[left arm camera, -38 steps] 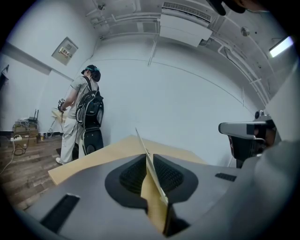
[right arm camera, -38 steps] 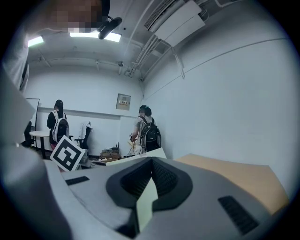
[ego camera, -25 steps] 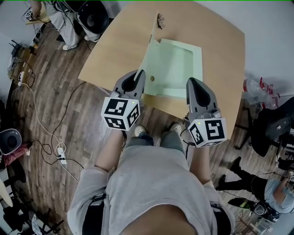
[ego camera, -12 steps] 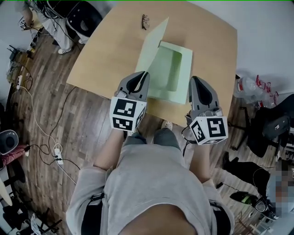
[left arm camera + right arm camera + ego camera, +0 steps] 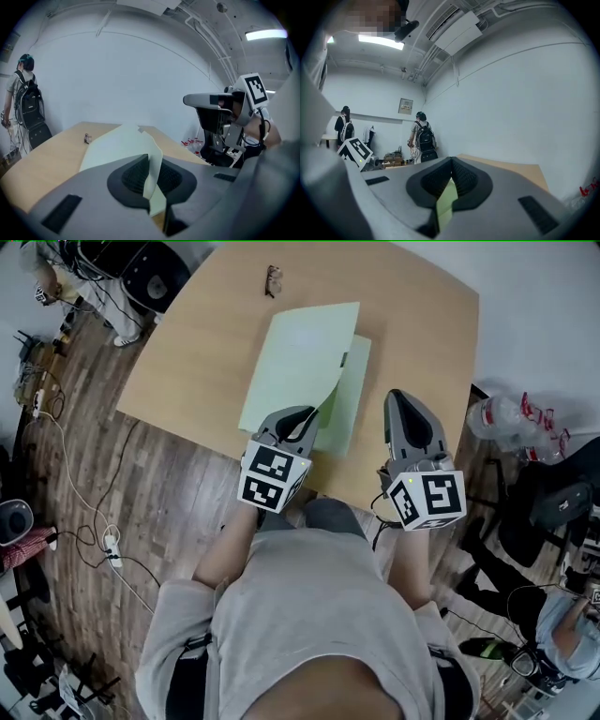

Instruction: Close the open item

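Note:
A pale green folder lies on the wooden table (image 5: 187, 362). Its cover (image 5: 300, 362) is folded most of the way over the base (image 5: 349, 399), of which only a strip shows on the right. My left gripper (image 5: 305, 413) is shut on the cover's near edge. In the left gripper view the pale sheet (image 5: 117, 145) runs up between the pads at the left gripper (image 5: 152, 161). My right gripper (image 5: 398, 397) hovers just right of the folder, apart from it. Seen in its own view, the right gripper (image 5: 450, 164) is shut with nothing held; a sliver of green shows below.
A pair of glasses (image 5: 273, 279) lies on the far part of the table. Cables and a power strip (image 5: 111, 545) trail over the wood floor at left. Plastic bottles (image 5: 497, 418) and chairs stand to the right. Two people with backpacks (image 5: 423, 136) stand near the far wall.
The folder's cover, upright a second ago, has swung over to the right and down onto the base, carried by my left gripper. My right gripper stayed beside the folder's right edge.

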The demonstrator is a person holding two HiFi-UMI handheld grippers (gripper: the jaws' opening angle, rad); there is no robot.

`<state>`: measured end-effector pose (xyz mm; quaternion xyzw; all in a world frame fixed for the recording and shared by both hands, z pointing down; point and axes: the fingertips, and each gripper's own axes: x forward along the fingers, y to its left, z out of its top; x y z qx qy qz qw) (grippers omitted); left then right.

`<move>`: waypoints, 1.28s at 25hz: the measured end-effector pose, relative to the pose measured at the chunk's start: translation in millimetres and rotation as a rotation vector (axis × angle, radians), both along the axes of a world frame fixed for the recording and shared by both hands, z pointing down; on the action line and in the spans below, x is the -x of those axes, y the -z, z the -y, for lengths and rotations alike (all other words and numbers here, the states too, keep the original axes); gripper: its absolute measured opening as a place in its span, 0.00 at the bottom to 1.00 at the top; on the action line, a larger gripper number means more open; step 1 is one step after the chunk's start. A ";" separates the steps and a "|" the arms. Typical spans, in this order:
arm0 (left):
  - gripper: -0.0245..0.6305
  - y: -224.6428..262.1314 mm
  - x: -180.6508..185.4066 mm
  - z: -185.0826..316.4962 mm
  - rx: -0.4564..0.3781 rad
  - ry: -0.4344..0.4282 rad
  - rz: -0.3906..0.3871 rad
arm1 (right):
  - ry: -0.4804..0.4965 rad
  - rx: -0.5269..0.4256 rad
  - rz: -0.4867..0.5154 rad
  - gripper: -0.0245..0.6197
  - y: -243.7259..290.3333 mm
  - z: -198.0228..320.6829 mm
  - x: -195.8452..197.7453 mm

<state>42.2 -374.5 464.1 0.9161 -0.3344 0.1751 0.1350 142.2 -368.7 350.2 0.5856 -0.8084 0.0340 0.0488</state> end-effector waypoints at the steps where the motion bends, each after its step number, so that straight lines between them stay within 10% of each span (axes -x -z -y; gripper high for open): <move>1: 0.07 -7.4 -8.0 -2.2 0.014 -0.011 0.015 | 0.003 0.002 0.001 0.05 -1.6 0.9 -6.2; 25: 0.11 -116.2 -66.1 -21.7 0.154 -0.181 0.526 | 0.144 0.057 0.057 0.05 -35.5 24.7 -61.0; 32: 0.12 -116.8 -65.3 -23.2 0.181 -0.180 0.512 | 0.155 0.051 0.068 0.05 -33.5 22.1 -62.4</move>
